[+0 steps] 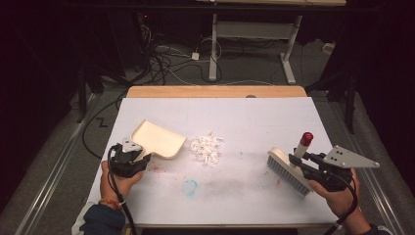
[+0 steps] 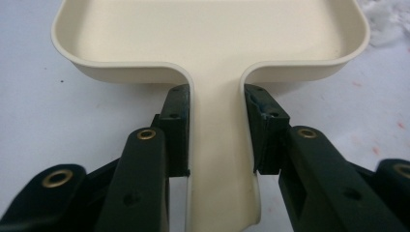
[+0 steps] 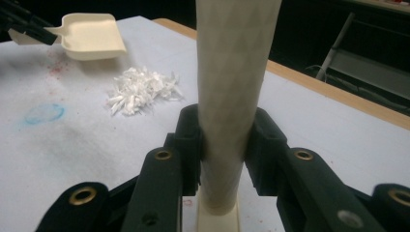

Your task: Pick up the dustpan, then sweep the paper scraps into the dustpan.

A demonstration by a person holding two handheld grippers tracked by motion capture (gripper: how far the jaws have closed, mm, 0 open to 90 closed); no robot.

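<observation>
Your left gripper [image 1: 139,157] is clamped on the handle of the cream dustpan [image 1: 159,138], whose tray sits at the left of the white-covered desk [image 1: 254,117]. Your right gripper [image 1: 303,164] is clamped on the handle of the hand brush [image 1: 288,171], whose bristles face down at the right. The pile of white paper shreds [image 1: 206,148] lies between them, just beside the dustpan's mouth.

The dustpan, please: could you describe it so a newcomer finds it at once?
On the white table, look left of the white shreds. The dustpan is a shallow cream scoop, its handle clamped in the left claw, unlike the bristled brush at the right.
</observation>
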